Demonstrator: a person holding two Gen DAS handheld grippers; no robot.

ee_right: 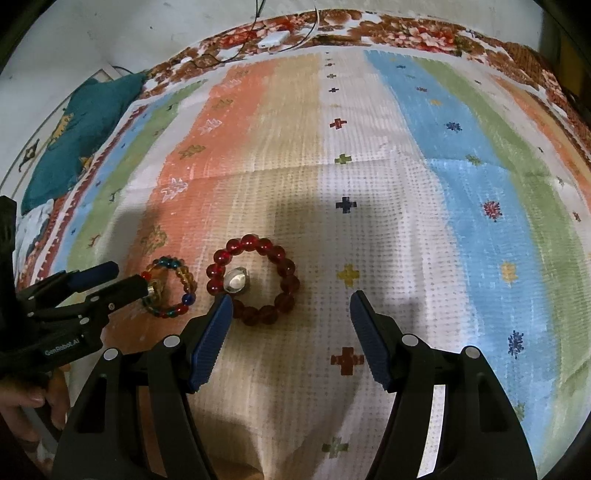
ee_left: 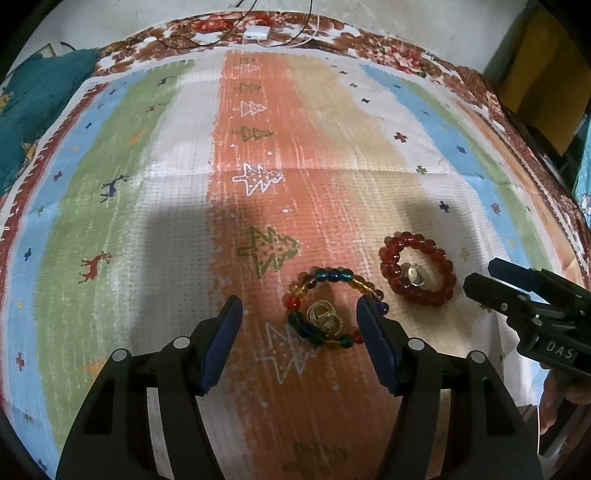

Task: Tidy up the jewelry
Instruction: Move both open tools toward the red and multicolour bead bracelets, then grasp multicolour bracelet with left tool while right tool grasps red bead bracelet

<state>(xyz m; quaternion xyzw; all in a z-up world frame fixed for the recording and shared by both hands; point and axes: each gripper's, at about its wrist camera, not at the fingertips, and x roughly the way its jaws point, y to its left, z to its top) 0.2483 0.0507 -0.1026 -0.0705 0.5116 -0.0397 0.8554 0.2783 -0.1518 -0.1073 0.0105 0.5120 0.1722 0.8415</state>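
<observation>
A multicoloured bead bracelet [ee_left: 325, 291] lies on the striped cloth with gold rings [ee_left: 325, 318] inside it. My left gripper [ee_left: 297, 308] is open and empty, its fingers either side of that bracelet. A dark red bead bracelet [ee_left: 417, 267] lies to the right with a silver ring [ee_left: 413, 274] inside. In the right wrist view the red bracelet [ee_right: 255, 278] and silver ring [ee_right: 236, 280] sit just ahead of the left fingertip of my open, empty right gripper [ee_right: 291, 306]. The multicoloured bracelet [ee_right: 170, 286] lies further left, partly hidden by the left gripper [ee_right: 110, 284].
The striped Christmas-pattern cloth [ee_left: 184, 147] covers a floral bedspread [ee_left: 388, 48]. A teal cushion [ee_left: 33, 107] lies at the far left. A white charger with cables [ee_left: 255, 32] sits at the far edge. The right gripper [ee_left: 491, 284] shows at the right of the left wrist view.
</observation>
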